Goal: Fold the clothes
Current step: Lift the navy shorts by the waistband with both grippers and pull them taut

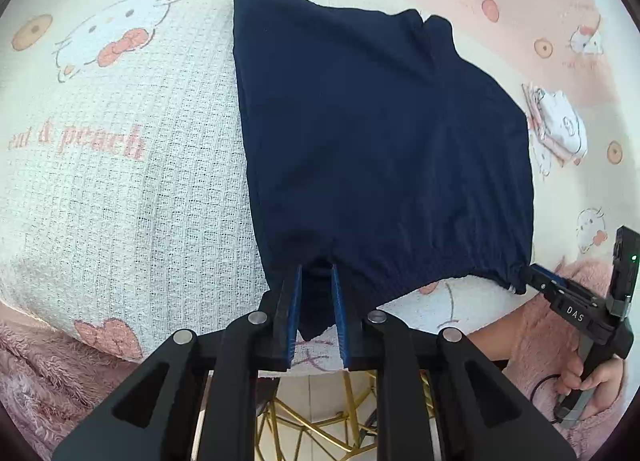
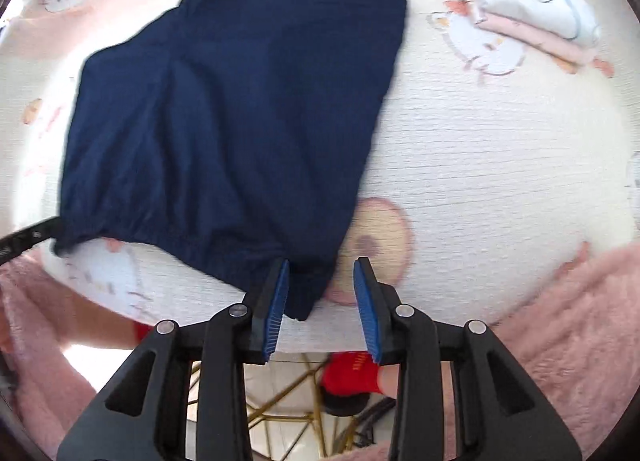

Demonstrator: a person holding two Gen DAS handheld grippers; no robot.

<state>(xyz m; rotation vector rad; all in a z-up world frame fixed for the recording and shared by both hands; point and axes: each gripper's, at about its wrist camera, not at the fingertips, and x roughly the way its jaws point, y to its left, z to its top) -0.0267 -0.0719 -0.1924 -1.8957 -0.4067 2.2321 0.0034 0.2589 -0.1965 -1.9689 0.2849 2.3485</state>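
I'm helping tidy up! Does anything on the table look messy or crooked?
Only a little. The navy shorts lie askew on the cartoon-cat cloth, one far corner bunched up, and the waistband corners hang over the near edge. The folded pile looks neat.

**Background items**

Cat-print cover (image 1: 120, 189) w/ waffle texture spans both views; pink lettering at left of left-wrist view. Gold wire frame (image 1: 312, 417) at bottom centre, below cover edge. Red sock (image 2: 352, 375) at bottom centre of right-wrist view, near dark cables (image 2: 372, 417) on pale floor.
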